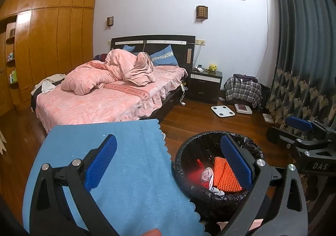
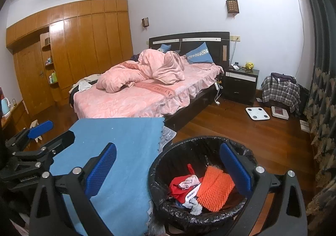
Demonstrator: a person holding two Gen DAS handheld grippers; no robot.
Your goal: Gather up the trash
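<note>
Both grippers are hanging with their jaws spread wide and nothing between them. Seen from its own camera, the right gripper [image 2: 168, 170] is hovering over the near edge of the bin [image 2: 155, 173], its right pad above the bin mouth and its left pad over the blue cloth [image 2: 117, 152]. The left gripper [image 1: 168, 164] is sitting in much the same pose just beside it, framing the same bin rim and cloth. That spread suggests both are free to reach for the next piece rather than carrying anything.

Inside the bin, lined with a black bag, the trash is lying in a loose heap: an orange ridged sheet [image 2: 214, 189], red wrapper [image 2: 178, 185], a crumpled pale scrap [image 2: 190, 182] and a white printed label [image 2: 192, 194]. It looks dropped in from above, which would explain why the bin is standing hard against the cloth-covered surface, within easy reach of both hands.

The cloth itself shows no litter on its visible part, so the collecting seems well along here. Farther out, the wooden floor [image 2: 231, 126] is holding a white scale [image 2: 257, 113] and some small flat papers by the curtain [image 2: 323, 110]; whether those count as trash I cannot tell.
</note>
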